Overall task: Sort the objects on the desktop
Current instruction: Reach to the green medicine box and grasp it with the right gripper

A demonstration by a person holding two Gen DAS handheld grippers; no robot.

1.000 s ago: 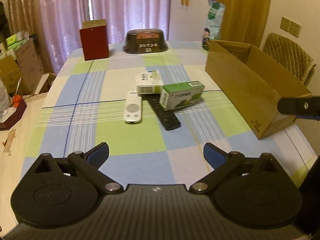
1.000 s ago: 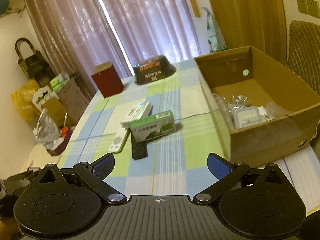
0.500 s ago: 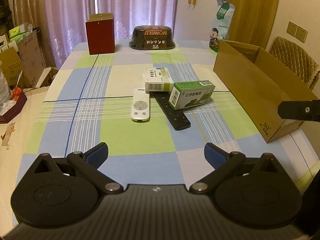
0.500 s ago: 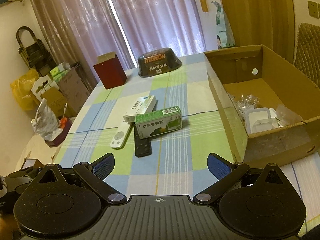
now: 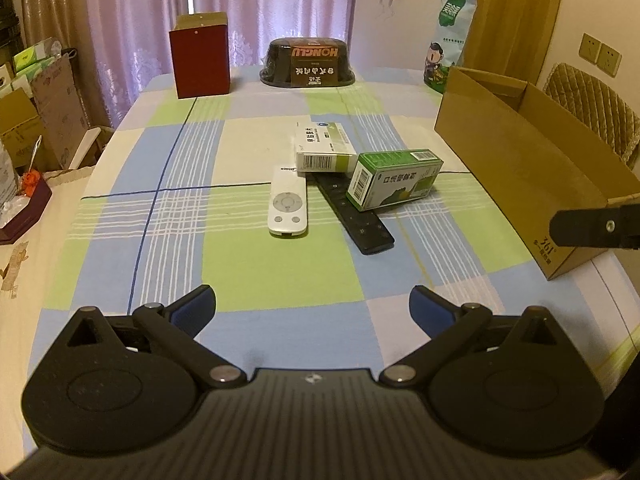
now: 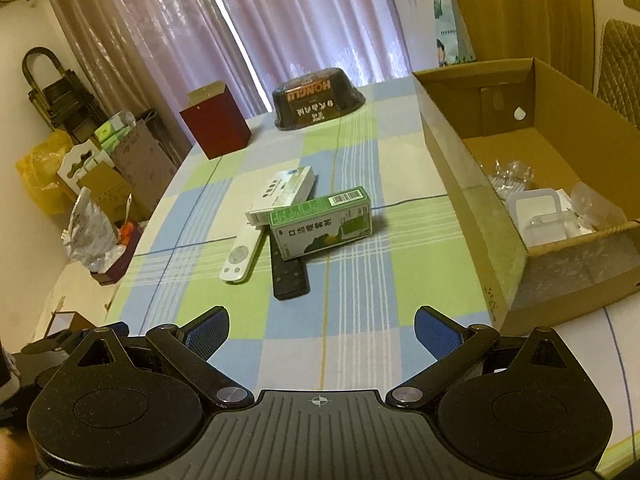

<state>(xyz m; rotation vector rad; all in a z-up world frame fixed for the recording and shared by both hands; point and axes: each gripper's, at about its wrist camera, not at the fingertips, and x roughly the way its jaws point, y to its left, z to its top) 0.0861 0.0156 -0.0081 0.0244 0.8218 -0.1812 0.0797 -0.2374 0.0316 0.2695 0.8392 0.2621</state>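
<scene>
In the middle of the checked tablecloth lie a white remote (image 5: 289, 204) (image 6: 241, 255), a black remote (image 5: 352, 216) (image 6: 289, 274), a white-and-green box (image 5: 323, 146) (image 6: 284, 194) and a green box (image 5: 394, 178) (image 6: 320, 222) resting partly on the black remote. An open cardboard box (image 5: 532, 160) (image 6: 472, 200) stands to the right, with clear plastic items and a white container (image 6: 540, 216) inside. My left gripper (image 5: 312, 306) is open, hovering over the near table edge short of the pile. My right gripper (image 6: 322, 330) is open too, empty, nearer the cardboard box; part of it shows as a dark bar (image 5: 596, 226).
At the table's far end stand a dark red box (image 5: 200, 56), a black food container (image 5: 307, 62) and a green-and-white bag (image 5: 450, 36). A padded chair (image 5: 592, 108) sits behind the cardboard box. Cartons and bags (image 6: 100, 176) crowd the floor at left.
Both wrist views have shifted slightly: the pile and cardboard box sit a little farther and more centred. Both grippers stayed open. Nothing on the table moved.
</scene>
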